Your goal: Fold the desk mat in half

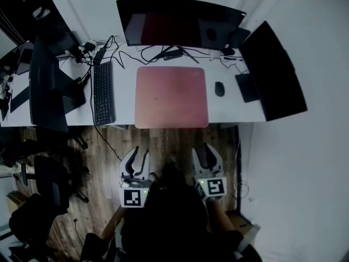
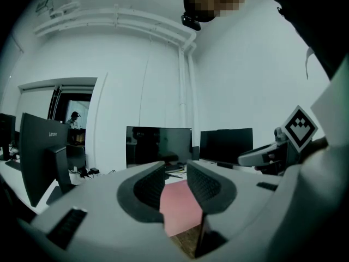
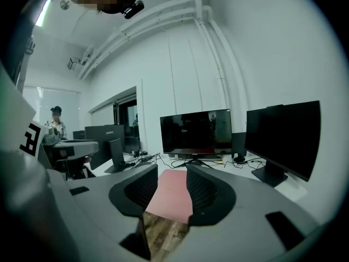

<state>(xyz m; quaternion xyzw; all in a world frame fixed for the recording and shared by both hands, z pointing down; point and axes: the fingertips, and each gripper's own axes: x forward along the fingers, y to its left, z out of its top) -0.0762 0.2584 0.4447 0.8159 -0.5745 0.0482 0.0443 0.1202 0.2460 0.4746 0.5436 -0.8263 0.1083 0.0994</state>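
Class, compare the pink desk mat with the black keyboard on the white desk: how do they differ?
The desk mat is pink and nearly square; the keyboard is black, long and narrow. The desk mat lies centred before the middle monitor; the keyboard lies to its left, apart from it. Both lie flat on the desk.

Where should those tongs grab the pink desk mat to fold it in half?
Likely the two near corners of the desk mat, one per tongs, from the person's side. It lies flat, its near edge at the front edge of the desk, where a jaw could slip under. Left tongs and right tongs are open, facing those corners.
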